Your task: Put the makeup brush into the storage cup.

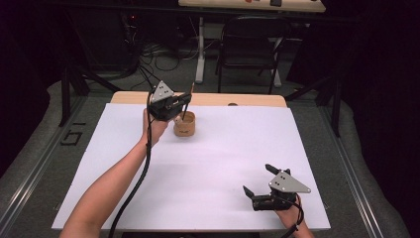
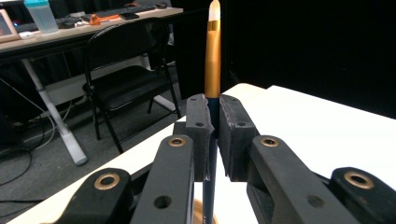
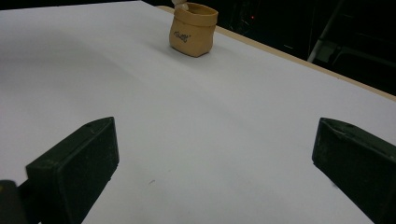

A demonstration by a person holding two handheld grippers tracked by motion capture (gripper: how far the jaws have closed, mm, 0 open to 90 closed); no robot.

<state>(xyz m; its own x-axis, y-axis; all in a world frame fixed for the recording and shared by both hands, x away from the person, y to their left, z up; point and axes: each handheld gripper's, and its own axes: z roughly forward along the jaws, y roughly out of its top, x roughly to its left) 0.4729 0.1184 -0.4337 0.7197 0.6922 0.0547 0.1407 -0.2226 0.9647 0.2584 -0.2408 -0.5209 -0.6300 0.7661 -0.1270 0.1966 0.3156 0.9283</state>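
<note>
Left gripper (image 1: 179, 105) clamps a paintbrush (image 2: 212, 65) upright over the tan pot (image 1: 184, 124) at the table's far side; right gripper (image 1: 257, 184) rests open. Next likely calls for lowering it straight in.

We see dark room, black backdrop right. White sheet (image 1: 208, 163) covers wooden table (image 1: 247, 100). Beyond far edge: black folding chair (image 1: 250, 44), white desk leg (image 1: 200, 49), tangled cables (image 1: 158, 57) on grey floor (image 1: 34, 148). Second desk (image 2: 70, 32) behind carries blue-capped bottle (image 2: 41, 14).
</note>
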